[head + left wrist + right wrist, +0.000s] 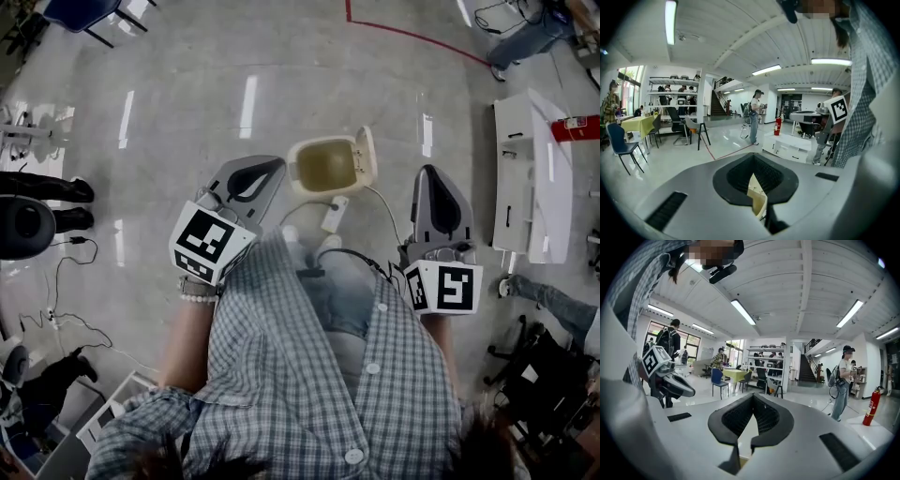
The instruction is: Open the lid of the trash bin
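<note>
— Where is the bin from where I stand?

— The small cream plastic trash bin [293, 173] stands on the pale glossy floor [187, 75] at twelve o'clock from your checked shirt [281, 375], between your two tools. Its flat cream lid [367, 155] is open, tipped over to the bin's three o'clock side, so the yellowish inside shows.

— And my claws?

— Your left gripper [272, 167] is at the bin's nine o'clock, near its rim. Its ribbed black tips are pressed together with nothing clamped, and a cream edge of the bin shows through the gap behind them. Your right gripper [431, 178] is at the bin's three o'clock, farther off, its tips likewise together on nothing.
</note>
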A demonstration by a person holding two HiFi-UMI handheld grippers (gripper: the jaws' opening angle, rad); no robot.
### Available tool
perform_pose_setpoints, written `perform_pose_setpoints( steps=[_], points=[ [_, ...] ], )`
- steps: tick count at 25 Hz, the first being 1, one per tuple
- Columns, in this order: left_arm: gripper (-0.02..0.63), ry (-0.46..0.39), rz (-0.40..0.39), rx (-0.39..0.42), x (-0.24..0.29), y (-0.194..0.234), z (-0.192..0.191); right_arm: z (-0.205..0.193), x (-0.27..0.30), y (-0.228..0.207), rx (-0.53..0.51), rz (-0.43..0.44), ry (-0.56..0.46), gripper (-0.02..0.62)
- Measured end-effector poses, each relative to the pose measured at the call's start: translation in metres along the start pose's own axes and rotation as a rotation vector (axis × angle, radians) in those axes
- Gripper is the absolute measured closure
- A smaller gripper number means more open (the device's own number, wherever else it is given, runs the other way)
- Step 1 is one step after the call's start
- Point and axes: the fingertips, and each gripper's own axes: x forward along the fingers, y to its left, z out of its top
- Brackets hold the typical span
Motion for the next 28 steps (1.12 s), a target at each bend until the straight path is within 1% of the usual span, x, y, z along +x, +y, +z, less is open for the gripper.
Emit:
perform_pose_setpoints(
  steps=[19, 28],
  points=[
    [0.601, -0.012, -0.009, 0.002, 0.002, -0.009, 0.006, -0.001, -0.004, -0.002, -0.005, 0.013, 0.014, 0.577],
    [0.601, -0.011, 0.000, 0.004, -0.002, -0.010, 0.004, -0.005, -0.004, 0.001, -0.004, 0.021, 0.025, 0.577]
  ],
)
